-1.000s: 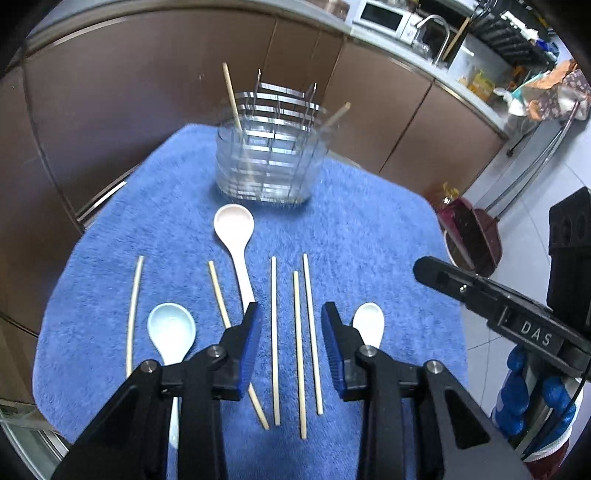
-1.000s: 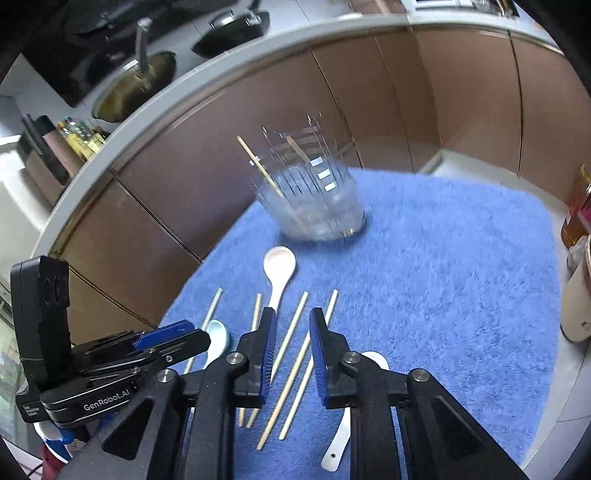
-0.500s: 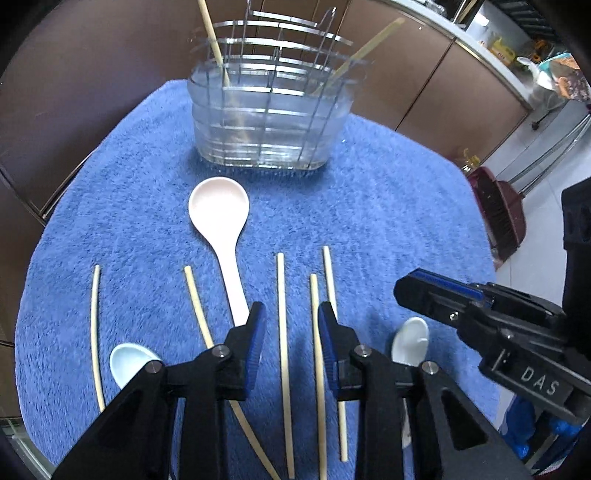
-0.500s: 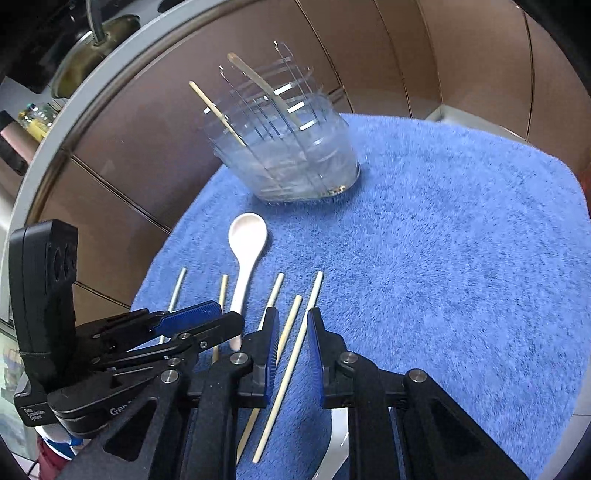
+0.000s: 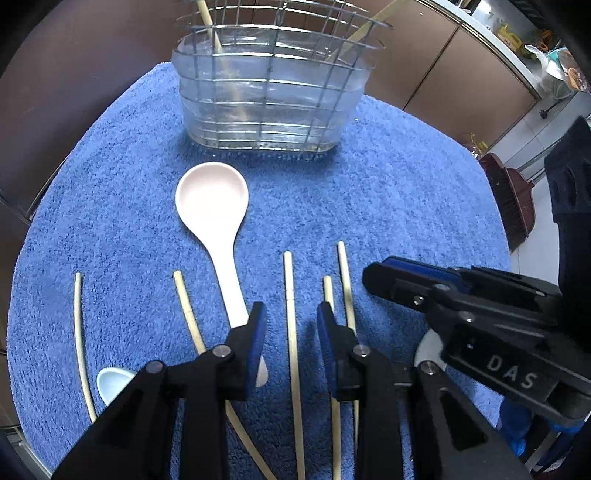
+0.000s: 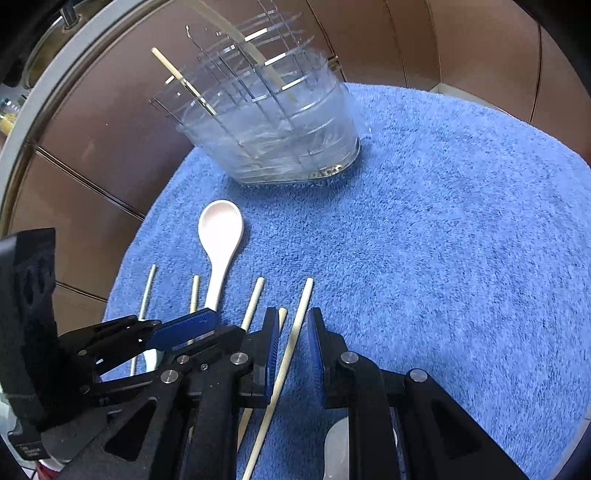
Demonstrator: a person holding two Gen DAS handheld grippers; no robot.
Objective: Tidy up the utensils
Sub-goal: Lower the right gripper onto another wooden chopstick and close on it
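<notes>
Both grippers' jaws apart: left gripper (image 5: 290, 314) and right gripper (image 6: 292, 317) each straddle a chopstick (image 5: 291, 332) (image 6: 291, 343), contact unclear

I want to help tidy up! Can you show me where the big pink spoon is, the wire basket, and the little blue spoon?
big pink spoon (image 5: 211, 194), left wrist view, on its bowl.
wire basket (image 5: 271, 88), left wrist view, on its front wall.
little blue spoon (image 5: 112, 382), left wrist view, on its bowl, partly hidden.

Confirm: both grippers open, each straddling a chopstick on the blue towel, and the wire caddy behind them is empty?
Not empty. The left wrist view shows two chopsticks standing in the wire caddy, one at its left, one at its right. The rest holds: left gripper and right gripper open, each straddling a chopstick on the blue towel.
</notes>
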